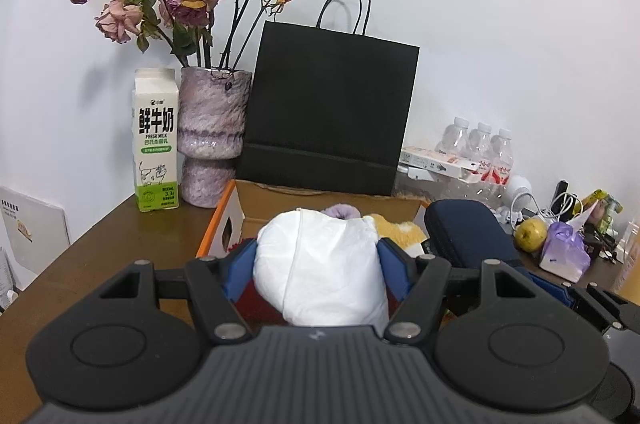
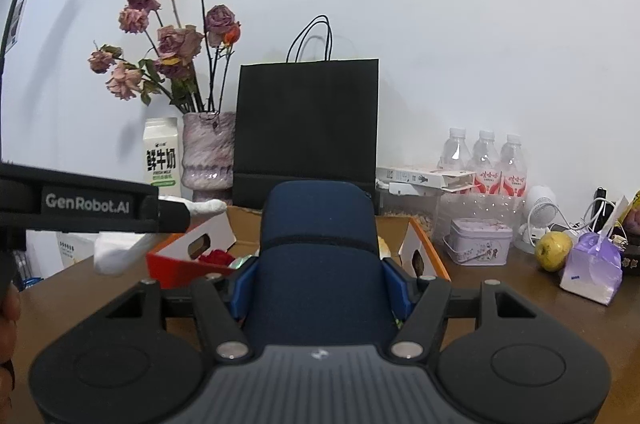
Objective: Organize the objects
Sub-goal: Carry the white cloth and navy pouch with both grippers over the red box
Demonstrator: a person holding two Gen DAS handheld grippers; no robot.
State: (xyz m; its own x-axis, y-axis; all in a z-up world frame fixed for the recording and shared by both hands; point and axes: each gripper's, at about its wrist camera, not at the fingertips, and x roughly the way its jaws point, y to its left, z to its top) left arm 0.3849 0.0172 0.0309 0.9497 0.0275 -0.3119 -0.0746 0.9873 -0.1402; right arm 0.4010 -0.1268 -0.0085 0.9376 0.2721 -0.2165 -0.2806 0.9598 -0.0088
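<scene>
My left gripper (image 1: 316,248) is shut on a white crumpled bundle (image 1: 320,272), its blue pads pressing on both sides. My right gripper (image 2: 320,274) is shut on a dark blue padded case (image 2: 320,224), which stands upright between the pads. Both are held just above and in front of an open cardboard box with orange sides (image 1: 224,220) (image 2: 424,244). The blue case (image 1: 468,232) shows to the right in the left wrist view. The white bundle (image 2: 120,252) shows at the left in the right wrist view. Inside the box lie a red item (image 2: 216,258), something yellow (image 1: 396,228) and something purple (image 1: 340,211).
Behind the box stand a black paper bag (image 1: 328,112), a vase of dried roses (image 1: 210,136) and a milk carton (image 1: 156,140). To the right are water bottles (image 2: 484,160), a pale tin (image 2: 478,240), a yellow fruit (image 2: 554,250), a purple bag (image 2: 592,264) and cables.
</scene>
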